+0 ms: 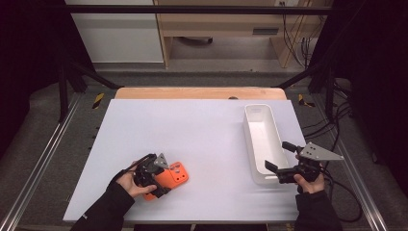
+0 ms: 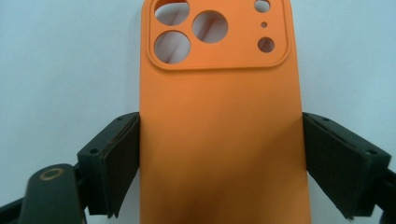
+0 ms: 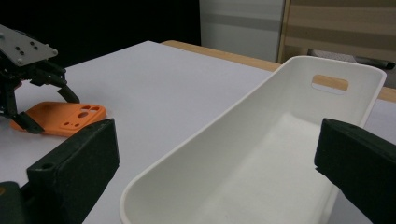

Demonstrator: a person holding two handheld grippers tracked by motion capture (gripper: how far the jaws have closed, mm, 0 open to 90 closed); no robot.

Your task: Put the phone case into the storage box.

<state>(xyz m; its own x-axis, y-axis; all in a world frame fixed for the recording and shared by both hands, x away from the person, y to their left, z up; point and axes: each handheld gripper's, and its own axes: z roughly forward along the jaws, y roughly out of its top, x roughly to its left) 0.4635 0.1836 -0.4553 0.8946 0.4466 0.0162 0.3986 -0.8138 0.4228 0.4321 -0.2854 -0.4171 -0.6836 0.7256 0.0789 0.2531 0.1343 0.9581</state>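
lying flat on table point(image 1: 202, 139), near-left: orange case point(image 2: 219, 140). straddling its long edges w/ jaws apart: left gripper point(image 1: 153, 174). closing evenly, centred, prob. best. hovering spread at near end of white bin point(image 3: 261, 154): right gripper point(image 1: 285, 162).

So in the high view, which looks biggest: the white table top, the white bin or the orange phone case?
1. White table top
2. White bin
3. Orange phone case, partly hidden under the left gripper

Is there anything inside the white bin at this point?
No. The right gripper view looks straight into the white bin and its floor is bare; the orange phone case lies on the table beside it.
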